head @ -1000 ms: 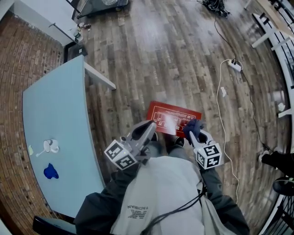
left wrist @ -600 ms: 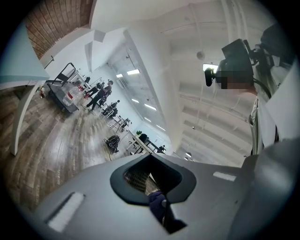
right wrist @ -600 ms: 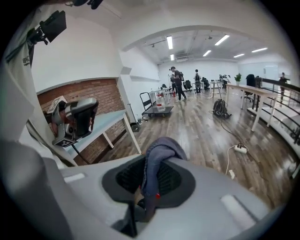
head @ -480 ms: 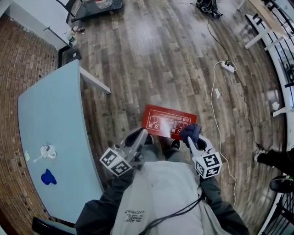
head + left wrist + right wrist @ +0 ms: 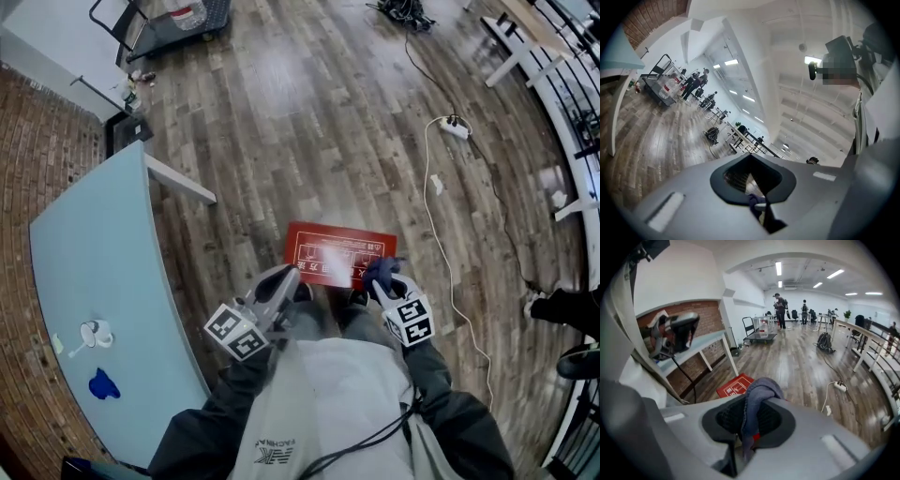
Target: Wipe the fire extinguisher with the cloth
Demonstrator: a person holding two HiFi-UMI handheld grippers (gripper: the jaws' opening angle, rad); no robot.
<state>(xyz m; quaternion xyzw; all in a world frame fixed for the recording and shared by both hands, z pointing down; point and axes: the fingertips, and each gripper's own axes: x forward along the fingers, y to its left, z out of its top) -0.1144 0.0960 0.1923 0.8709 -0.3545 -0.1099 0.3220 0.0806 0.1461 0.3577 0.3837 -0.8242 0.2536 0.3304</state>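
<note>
Extinguisher not made out in any view. Red box (image 5: 337, 253) lies flat on the floor (image 5: 281, 112), just ahead of both your grippers. Your right gripper (image 5: 382, 277) is clamped on the cloth (image 5: 757, 399), which bunches over the jaw tips. Your left gripper (image 5: 287, 279) has its jaws a slit apart, gripping nothing. Blue table (image 5: 103, 281) on your left, white cable (image 5: 441, 234) on your right.

A red box (image 5: 337, 255) with white print lies on the brown plank floor (image 5: 309, 122). At its four o'clock is a dark blue cloth (image 5: 380, 269). The left gripper (image 5: 289, 278) and right gripper (image 5: 386, 281) are grey with black-and-white square markers. The counter (image 5: 103, 272) is pale blue.
</note>
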